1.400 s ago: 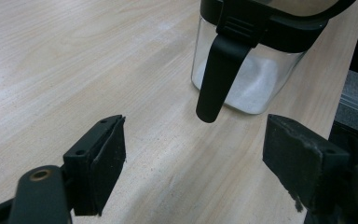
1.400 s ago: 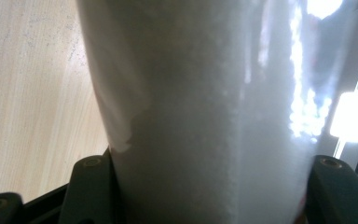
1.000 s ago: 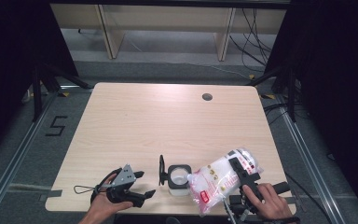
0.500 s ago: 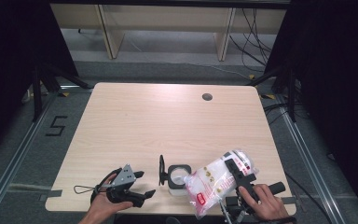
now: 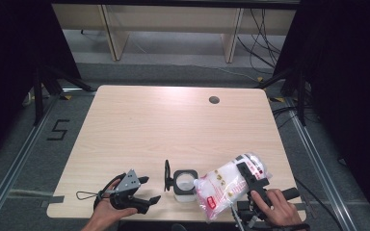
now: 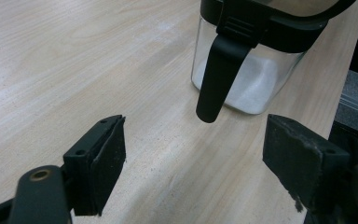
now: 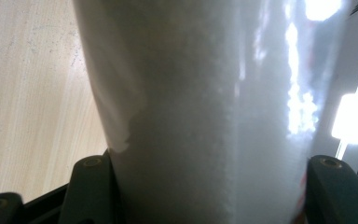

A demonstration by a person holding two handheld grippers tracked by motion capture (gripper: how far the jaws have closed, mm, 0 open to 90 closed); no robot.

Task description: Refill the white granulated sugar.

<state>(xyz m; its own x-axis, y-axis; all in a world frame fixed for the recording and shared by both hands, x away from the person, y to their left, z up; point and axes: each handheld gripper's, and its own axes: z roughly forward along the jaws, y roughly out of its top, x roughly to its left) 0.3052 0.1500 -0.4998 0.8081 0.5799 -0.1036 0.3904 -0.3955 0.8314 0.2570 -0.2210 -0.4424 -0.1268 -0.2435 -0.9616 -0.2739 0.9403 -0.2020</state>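
A clear jar [image 5: 184, 183] with a black rim holds some white powder and stands near the table's front edge, its black lid [image 5: 167, 174] flipped open to the left. My right gripper [image 5: 249, 174] is shut on a plastic bag of white powder [image 5: 224, 185], which is tilted with its lower end beside the jar. In the right gripper view the bag [image 7: 205, 116] sits between the jaws of my right gripper [image 7: 200, 186]. My left gripper [image 5: 149, 189] is open left of the jar. In the left gripper view, the jar [image 6: 249, 81] and its hanging black latch [image 6: 216, 79] lie beyond my left gripper [image 6: 196, 154].
The wooden table [image 5: 173, 130] has a round cable hole [image 5: 214, 100] at its far right. Both hands work close to the front edge. Shelving legs and cables stand on the floor behind the table.
The bag in my right gripper has shifted slightly, with its lower end a little nearer the table front. Both hands and the jar stay where they were.
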